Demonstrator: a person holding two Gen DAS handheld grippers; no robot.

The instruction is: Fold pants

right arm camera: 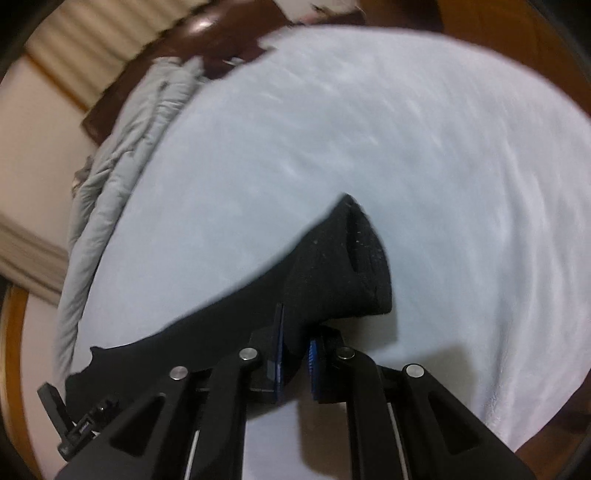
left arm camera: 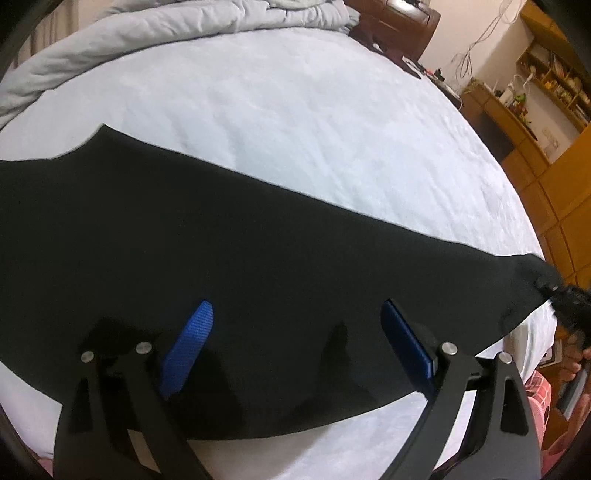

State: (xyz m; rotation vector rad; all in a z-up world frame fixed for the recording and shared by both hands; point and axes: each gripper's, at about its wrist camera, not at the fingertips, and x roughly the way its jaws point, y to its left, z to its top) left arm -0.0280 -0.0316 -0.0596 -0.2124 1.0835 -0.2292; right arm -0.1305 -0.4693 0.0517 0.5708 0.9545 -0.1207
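Black pants [left arm camera: 229, 266] lie flat across the white bed sheet [left arm camera: 295, 122], stretched from left to right. My left gripper [left arm camera: 295, 314] is open, its blue pads [left arm camera: 192, 339] spread wide just above the pants' near edge. My right gripper [right arm camera: 295, 343] is shut on the pants' leg end [right arm camera: 343, 266], which bunches up and is lifted off the sheet [right arm camera: 406, 147]. The right gripper also shows in the left wrist view [left arm camera: 565, 302] at the pants' far right tip.
A rumpled grey duvet [left arm camera: 184, 33] lies along the far side of the bed, also in the right wrist view [right arm camera: 122, 158]. Wooden shelves [left arm camera: 535, 92] and cabinets stand to the right. A person in pink checked clothing [left arm camera: 539, 398] stands at the bed's near right edge.
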